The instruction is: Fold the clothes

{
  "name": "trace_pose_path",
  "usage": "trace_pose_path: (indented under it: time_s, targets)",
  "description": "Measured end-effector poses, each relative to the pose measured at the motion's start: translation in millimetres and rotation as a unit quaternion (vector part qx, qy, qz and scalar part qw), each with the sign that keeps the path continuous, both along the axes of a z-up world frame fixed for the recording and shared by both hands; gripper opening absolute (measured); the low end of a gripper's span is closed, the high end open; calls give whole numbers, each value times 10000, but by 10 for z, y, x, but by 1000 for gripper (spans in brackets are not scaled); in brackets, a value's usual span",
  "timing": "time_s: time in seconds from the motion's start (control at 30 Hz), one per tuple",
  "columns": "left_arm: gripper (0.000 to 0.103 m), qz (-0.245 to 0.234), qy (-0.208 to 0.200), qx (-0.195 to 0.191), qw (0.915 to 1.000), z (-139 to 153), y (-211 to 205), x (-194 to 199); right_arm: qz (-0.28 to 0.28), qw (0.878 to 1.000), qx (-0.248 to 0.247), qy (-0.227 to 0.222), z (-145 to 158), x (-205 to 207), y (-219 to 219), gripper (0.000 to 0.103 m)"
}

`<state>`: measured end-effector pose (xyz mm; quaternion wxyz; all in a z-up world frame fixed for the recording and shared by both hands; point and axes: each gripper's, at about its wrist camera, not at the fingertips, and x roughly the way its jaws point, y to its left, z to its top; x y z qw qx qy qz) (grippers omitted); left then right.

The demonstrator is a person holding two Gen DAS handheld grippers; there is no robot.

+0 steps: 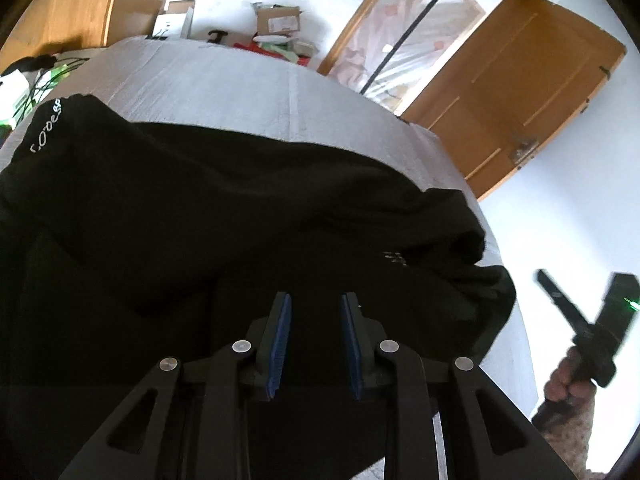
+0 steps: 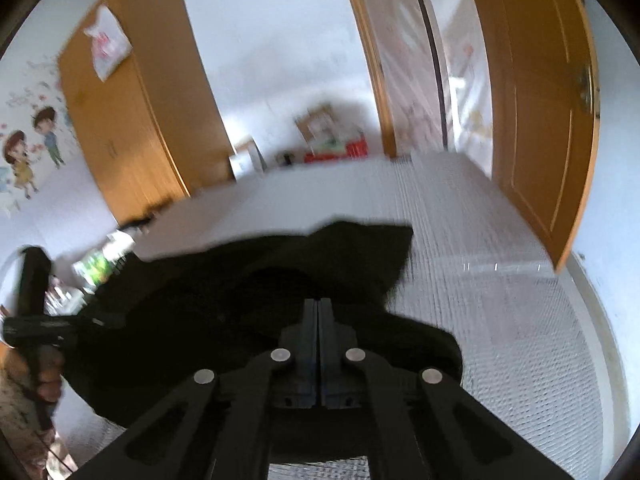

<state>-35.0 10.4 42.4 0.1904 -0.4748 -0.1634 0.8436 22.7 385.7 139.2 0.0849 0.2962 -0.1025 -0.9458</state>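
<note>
A black garment (image 1: 240,200) with white lettering (image 1: 46,124) lies crumpled on a grey textured bed surface (image 1: 240,88). In the left wrist view my left gripper (image 1: 316,298) hovers over its near part. The blue pads (image 1: 280,340) stand apart and nothing is pinched between them. In the right wrist view the garment (image 2: 240,300) spreads under my right gripper (image 2: 318,302). Its fingers are pressed together over the cloth, and no fold shows between them. Each view also catches the other gripper, held by a hand: the right one (image 1: 576,320) and the left one (image 2: 32,320).
The bed surface (image 2: 500,280) runs on bare to the right of the garment. A wooden door (image 1: 520,92) stands ajar at the right and a wardrobe (image 2: 132,120) at the left. Boxes and clutter (image 1: 276,28) sit beyond the far edge. Cables and green items (image 1: 24,80) lie at the left.
</note>
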Motion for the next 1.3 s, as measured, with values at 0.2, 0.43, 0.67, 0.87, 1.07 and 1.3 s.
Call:
trace_pose_path:
  time_s: [0.2, 0.43, 0.67, 0.87, 1.07, 1.3]
  targets:
    - [27, 64, -115, -91, 9999, -79, 40, -51, 256, 9996, 67, 34, 104, 86, 5, 1]
    - [27, -62, -94, -208, 9997, -81, 155, -22, 424, 9937, 952, -409, -68, -292, -227, 41]
    - [27, 184, 91, -380, 9991, 14, 34, -178, 1158, 9730, 1877, -679, -228, -499, -701, 41]
    - [27, 467, -28, -500, 9977, -52, -84, -304, 943, 9690, 1985, -1131, -456, -618, -701, 10]
    - [27, 713, -53, -418, 9966, -133, -202, -348, 689, 9827, 1472, -888, -341, -439, -496, 7]
    - [27, 675, -33, -588, 9960, -191, -156, -361, -103, 9938, 1041, -377, 2, -75, -191, 7]
